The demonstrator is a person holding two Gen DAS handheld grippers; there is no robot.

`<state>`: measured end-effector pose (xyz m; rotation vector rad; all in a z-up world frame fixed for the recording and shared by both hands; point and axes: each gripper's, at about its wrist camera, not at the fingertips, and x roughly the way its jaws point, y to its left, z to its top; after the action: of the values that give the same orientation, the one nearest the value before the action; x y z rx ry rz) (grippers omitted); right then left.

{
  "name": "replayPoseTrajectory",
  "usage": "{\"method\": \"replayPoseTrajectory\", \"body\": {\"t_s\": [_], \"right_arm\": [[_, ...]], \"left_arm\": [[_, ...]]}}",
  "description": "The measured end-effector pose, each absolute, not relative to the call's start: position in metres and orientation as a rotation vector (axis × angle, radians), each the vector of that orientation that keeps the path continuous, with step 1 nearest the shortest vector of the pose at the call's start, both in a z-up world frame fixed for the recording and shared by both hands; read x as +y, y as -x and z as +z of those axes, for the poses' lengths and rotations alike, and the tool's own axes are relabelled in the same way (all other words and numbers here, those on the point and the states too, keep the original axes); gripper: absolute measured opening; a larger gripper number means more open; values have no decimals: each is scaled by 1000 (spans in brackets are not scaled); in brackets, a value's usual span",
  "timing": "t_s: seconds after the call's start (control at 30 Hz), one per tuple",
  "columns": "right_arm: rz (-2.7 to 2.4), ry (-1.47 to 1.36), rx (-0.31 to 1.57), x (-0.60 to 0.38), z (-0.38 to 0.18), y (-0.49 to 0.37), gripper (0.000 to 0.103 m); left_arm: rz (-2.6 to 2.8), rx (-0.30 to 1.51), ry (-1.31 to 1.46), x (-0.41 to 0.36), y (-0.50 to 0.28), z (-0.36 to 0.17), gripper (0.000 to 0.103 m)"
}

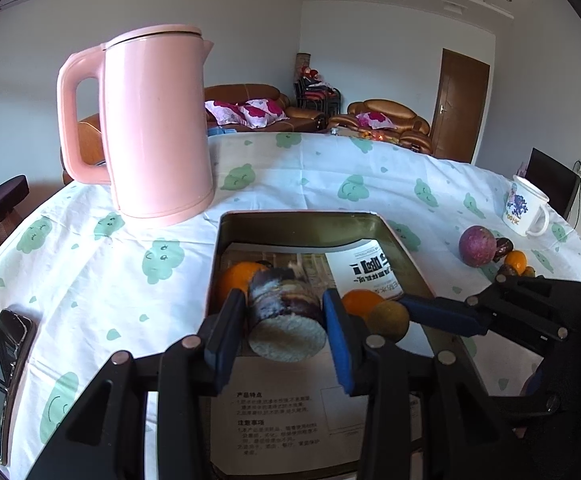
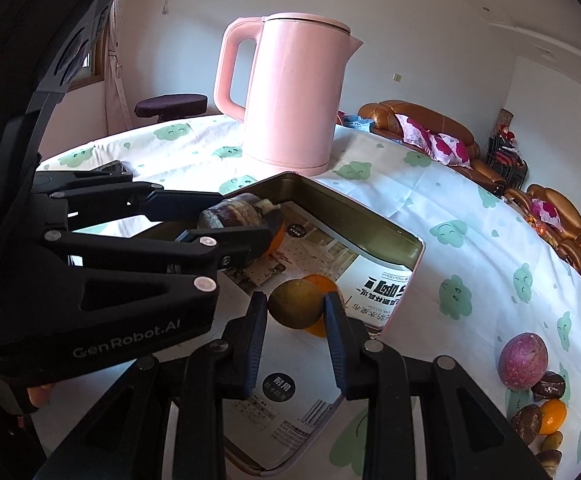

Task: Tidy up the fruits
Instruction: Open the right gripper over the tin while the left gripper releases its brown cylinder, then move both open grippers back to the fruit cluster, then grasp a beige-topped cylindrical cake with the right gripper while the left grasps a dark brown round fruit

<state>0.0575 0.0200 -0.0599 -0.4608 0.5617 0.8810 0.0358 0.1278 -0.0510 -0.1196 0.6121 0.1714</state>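
step: both tongs are over the tin (image 1: 402, 240), each with a piece to set down; i'd lower each till it rests on the paper lining, then ease the jaws apart, keeping the two tools clear of each other.
left tongs (image 1: 286, 320): clamped on a dark cut stub (image 1: 286, 312), held just above the lining beside an orange (image 1: 238, 276).
right tongs (image 2: 296, 312): closed on a green-brown fruit (image 2: 296, 306), low in the tin, an orange slice touching behind it.
left to sort: a purple fruit (image 2: 523, 360) and small dark and orange ones on the cloth (image 2: 490, 240) near a mug (image 1: 526, 208).
textures: stub looks rough-skinned, pale and fibrous on its cut face; round fruit smooth, may roll; tin hard and shiny; printed paper slick.
nearby: pink kettle (image 2: 298, 92), well behind the tin.
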Motion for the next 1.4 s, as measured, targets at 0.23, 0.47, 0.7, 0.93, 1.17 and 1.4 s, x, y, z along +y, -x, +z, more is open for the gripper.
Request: {"method": "replayPoseTrajectory", "body": {"t_s": [0.23,0.47,0.7,0.93,1.17,1.4], "right_arm": [[844,451,518,15,-56,-54,64],[717,397,467,-17,-45,-58,64],[528,268,479,-92,-31,-81,64],[308,156,554,-167,-37,-108,64],[309,80,645,-196,-48,-119,64],[338,36,758,-204,-63,-132,64]], "left_arm": [[195,587,108,126,-29,-48,57],[158,518,134,113,-20,-37,73],[70,503,81,67,-30,-27,83],[-42,529,22,13,-53,-25,85],[-92,556,-38,-27,-81,-28,85],[-116,615,-52,-39,-98,-40,86]]}}
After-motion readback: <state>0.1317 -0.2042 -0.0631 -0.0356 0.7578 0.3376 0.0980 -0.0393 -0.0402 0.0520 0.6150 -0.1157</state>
